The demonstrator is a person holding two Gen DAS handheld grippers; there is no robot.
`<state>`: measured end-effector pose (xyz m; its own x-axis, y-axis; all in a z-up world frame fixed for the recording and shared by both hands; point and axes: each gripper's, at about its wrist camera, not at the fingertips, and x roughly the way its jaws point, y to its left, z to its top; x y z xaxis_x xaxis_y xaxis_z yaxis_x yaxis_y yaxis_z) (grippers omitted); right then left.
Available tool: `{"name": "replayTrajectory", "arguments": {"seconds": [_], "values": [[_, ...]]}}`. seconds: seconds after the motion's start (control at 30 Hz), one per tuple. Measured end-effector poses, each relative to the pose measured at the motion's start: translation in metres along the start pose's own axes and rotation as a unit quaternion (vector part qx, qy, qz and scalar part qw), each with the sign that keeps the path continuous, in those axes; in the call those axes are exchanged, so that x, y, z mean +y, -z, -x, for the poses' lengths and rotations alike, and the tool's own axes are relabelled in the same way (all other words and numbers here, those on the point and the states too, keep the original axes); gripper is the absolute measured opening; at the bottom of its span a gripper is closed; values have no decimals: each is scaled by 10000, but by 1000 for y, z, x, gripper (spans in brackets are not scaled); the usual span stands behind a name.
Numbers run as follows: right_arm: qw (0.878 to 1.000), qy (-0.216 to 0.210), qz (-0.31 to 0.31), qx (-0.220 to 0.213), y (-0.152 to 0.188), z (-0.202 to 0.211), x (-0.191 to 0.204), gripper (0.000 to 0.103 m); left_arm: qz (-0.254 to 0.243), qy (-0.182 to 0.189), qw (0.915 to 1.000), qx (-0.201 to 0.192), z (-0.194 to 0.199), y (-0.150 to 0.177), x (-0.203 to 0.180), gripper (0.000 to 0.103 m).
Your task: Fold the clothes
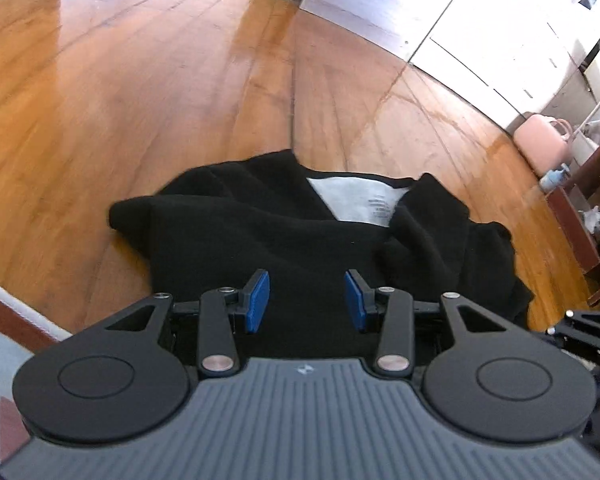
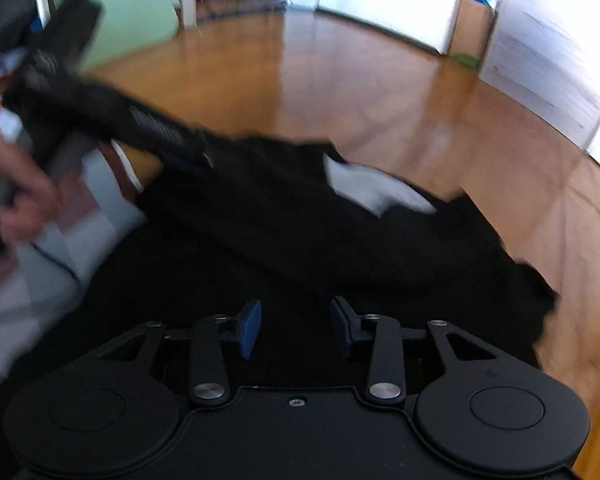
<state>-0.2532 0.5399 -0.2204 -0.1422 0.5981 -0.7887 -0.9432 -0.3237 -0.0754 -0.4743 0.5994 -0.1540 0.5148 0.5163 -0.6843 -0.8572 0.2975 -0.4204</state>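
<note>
Glossy wooden floor (image 1: pixel 140 100) carries a crumpled black garment (image 1: pixel 260 232), white label (image 1: pixel 360 200) showing, just ahead of the released left claw (image 1: pixel 307 300) and released right claw (image 2: pixel 296 328), so folding looks barely begun.

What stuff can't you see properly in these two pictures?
- Near edge of the crumpled black fleece garment: left wrist view, hidden behind the left tool.
- Writing on its white sewn-in label: too small there, blurred in the right wrist view.
- Person's hand: right wrist view, motion-blurred and cut off by the left edge.
- Pale pink bag: left wrist view, partly hidden behind the furniture beside it.
</note>
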Motion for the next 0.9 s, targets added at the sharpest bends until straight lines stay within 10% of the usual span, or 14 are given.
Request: {"name": "replayTrajectory", "arguments": {"seconds": [0.17, 0.47, 0.67, 0.73, 0.9], "values": [[9870, -37, -1609, 26, -1, 6, -69, 56, -191, 234, 9995, 105, -10, 5, -16, 41], [9094, -1183, -3971, 372, -1, -69, -93, 55, -515, 819, 9953, 86, -9, 1, -30, 46], [9516, -256, -3061, -110, -28, -84, -58, 54, -8, 729, 9973, 34, -7, -6, -4, 48], [9763, -87, -2145, -263, -40, -86, -39, 12, 148, 691, 9975, -43, -4, -10, 6, 48], [9931, 530, 231, -1022, -57, -61, 43, 11, 813, 742, 9938, -184, 0, -27, 38, 54]]}}
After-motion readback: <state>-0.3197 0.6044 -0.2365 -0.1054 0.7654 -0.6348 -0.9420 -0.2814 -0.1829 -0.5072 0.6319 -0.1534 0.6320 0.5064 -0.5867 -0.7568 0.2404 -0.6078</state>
